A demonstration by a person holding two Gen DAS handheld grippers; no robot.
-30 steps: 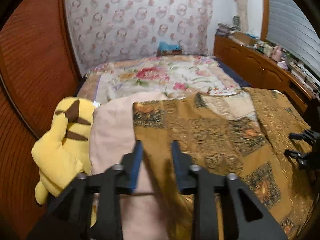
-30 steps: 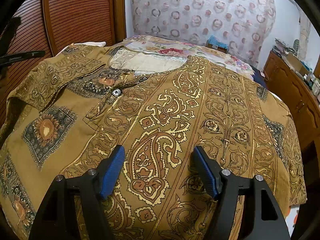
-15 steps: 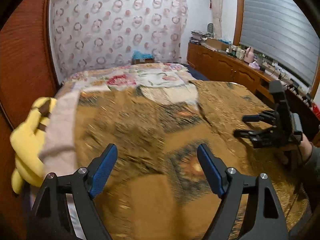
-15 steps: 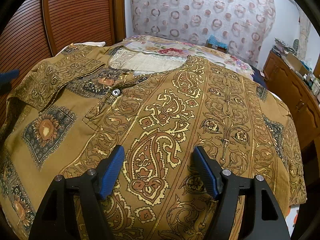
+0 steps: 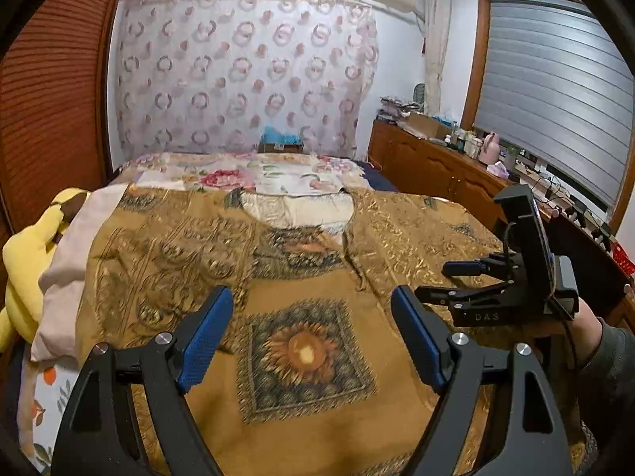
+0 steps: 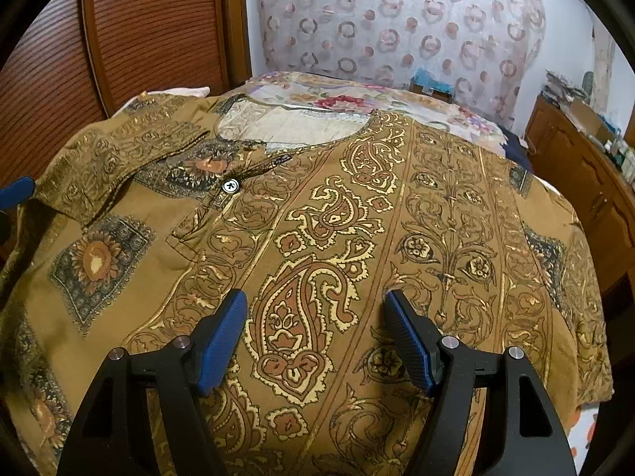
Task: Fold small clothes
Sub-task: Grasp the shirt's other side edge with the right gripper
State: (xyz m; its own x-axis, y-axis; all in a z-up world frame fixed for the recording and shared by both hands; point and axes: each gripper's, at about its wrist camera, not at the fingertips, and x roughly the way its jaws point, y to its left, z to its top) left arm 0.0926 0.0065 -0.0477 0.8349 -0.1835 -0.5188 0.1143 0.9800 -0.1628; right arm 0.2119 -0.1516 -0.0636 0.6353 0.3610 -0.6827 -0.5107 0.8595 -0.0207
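Although the shirt [image 6: 357, 214] lies spread face-up across the bed [image 5: 278, 170], one fold looks already made: the sleeve [image 6: 119, 150] at ten o'clock in the right wrist view is turned in over the chest, beside the white button [image 6: 230, 186] under the neckline. In that view the shirt fills nearly everything from nine o'clock round to four, its collar opening toward twelve.

The left gripper [image 5: 311, 341] hangs over the sunflower patch [image 5: 303, 353] near the shirt's middle, its blue pads spread wide and holding nothing. The right gripper [image 6: 315, 333] is likewise released and empty, poised above the paisley panel with both pads apart; in the left wrist view it shows at three o'clock, low over the cloth, pointing in toward the shirt.

My reading is that the step in hand is the gap between folds: one side is in, the other still lies flat toward three o'clock. The next move probably calls for the right gripper to travel out to that far edge or sleeve, pinch a single layer cleanly, and carry it over toward the middle without dragging the body cloth. The left may need to press or hold the folded side so it does not slip.

A yellow plush [image 5: 27, 261] and a pale pillow [image 5: 75, 246] sit at nine o'clock in the left wrist view, just beside the shirt.
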